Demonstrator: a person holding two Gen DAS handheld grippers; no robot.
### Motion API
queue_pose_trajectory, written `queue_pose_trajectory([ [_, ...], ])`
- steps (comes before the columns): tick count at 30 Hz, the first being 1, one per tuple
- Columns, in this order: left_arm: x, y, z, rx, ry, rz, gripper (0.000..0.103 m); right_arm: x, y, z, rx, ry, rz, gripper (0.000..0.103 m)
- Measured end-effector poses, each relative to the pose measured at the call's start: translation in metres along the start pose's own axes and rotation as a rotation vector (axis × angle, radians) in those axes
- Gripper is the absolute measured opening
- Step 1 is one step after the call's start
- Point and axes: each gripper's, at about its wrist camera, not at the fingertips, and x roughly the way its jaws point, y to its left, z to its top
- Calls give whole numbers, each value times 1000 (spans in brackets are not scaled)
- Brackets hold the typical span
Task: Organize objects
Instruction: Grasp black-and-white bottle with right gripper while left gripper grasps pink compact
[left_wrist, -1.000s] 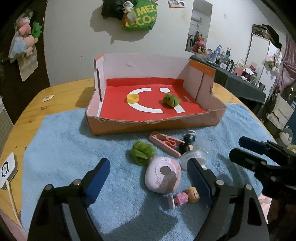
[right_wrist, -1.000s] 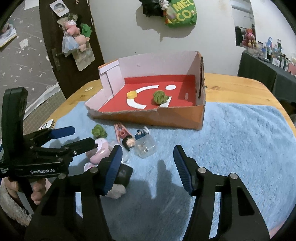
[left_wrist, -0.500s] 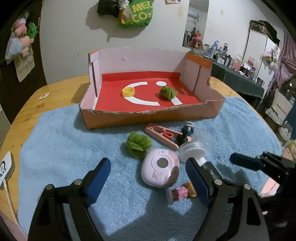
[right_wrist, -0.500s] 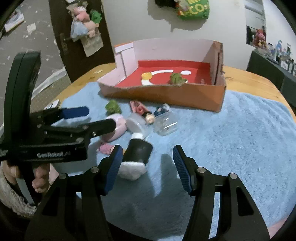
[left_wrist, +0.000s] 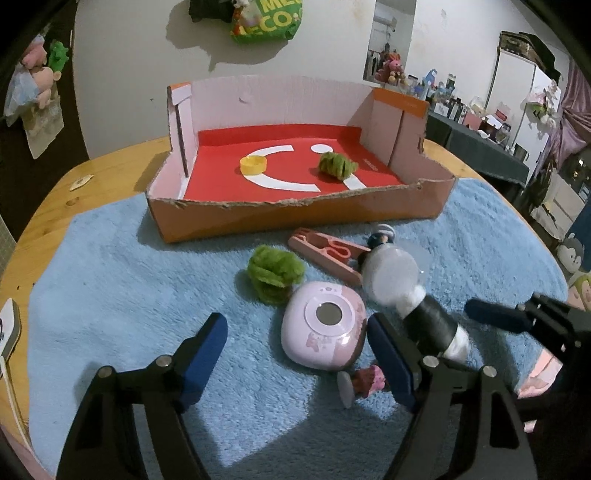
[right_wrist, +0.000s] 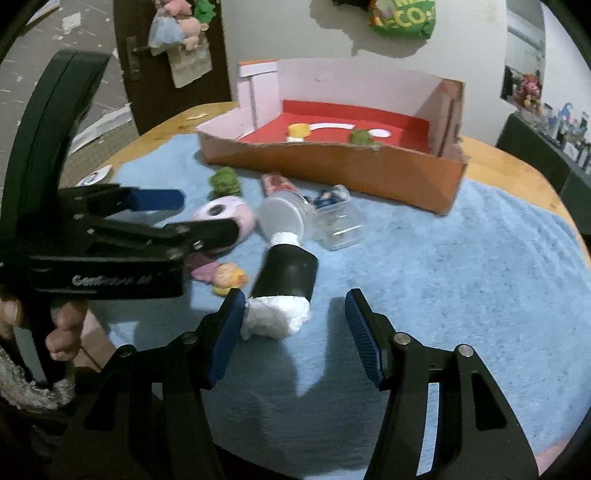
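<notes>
A cardboard box (left_wrist: 295, 218) with a red floor holds a yellow cap (left_wrist: 253, 164) and a green fuzzy ball (left_wrist: 337, 165). On the blue towel (left_wrist: 129, 295) lie a second green ball (left_wrist: 275, 273), a pink clip (left_wrist: 325, 253), a pink round case (left_wrist: 325, 334), a small doll (left_wrist: 364, 382), a clear jar (right_wrist: 338, 227) and a black-and-white bottle (left_wrist: 417, 310). My left gripper (left_wrist: 297, 358) is open around the pink case. My right gripper (right_wrist: 293, 334) is open, the bottle's white end (right_wrist: 277, 317) by its left finger.
The wooden table (left_wrist: 55, 199) carries the towel. A white device (left_wrist: 9, 332) lies at its left edge. A dark door with hung toys (right_wrist: 177, 37) stands behind. Shelves and clutter (left_wrist: 480, 110) fill the back right.
Both grippers moved forward and lower toward the pile. The pink case now lies between the left fingers, and the bottle's end has come up to the right gripper's left finger.
</notes>
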Motion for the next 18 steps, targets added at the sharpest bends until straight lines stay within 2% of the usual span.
queue_pose_trajectory([
  [5,5,-3,1,8,7,8,80,1,-8,4,24,-5,-19,55],
  [13,9,-2,0,10,12,6,76,13,-2,15,-7,-3,-8,44],
  [18,9,-5,-1,27,5,4,63,19,-2,14,-11,13,12,34],
])
